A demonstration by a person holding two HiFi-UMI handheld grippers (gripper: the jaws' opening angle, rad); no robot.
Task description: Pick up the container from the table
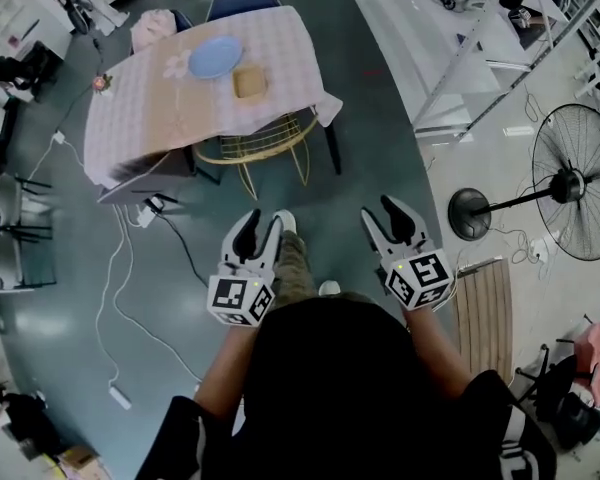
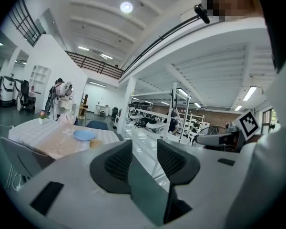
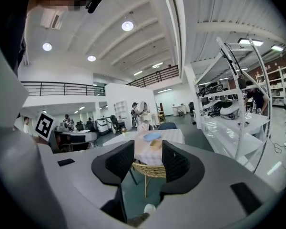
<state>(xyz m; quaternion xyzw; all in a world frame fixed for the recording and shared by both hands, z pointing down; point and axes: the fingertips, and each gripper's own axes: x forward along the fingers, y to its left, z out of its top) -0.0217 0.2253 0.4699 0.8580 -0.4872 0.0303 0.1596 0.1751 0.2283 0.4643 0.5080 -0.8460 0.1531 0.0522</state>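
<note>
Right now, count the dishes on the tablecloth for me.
2. A blue plate lies near the middle of the table; a small tan container sits just beside it, nearer the wicker chair. None looks hidden.

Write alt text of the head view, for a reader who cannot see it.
From above: a person holds the left claw and right claw open and empty, facing a table with a blue plate and tan container.

Your head view is bright and evenly lit from overhead; sharp at centre, curved toward the edges; only a soft shadow lies under the table (image 1: pixel 130 118); the floor (image 1: pixel 380 138) shows a dull sheen. Both gripper views bulge fisheye-fashion with black corners; ceiling lamps (image 2: pixel 126 7) burn out white; near foreground reads soft, slightly blurred.
</note>
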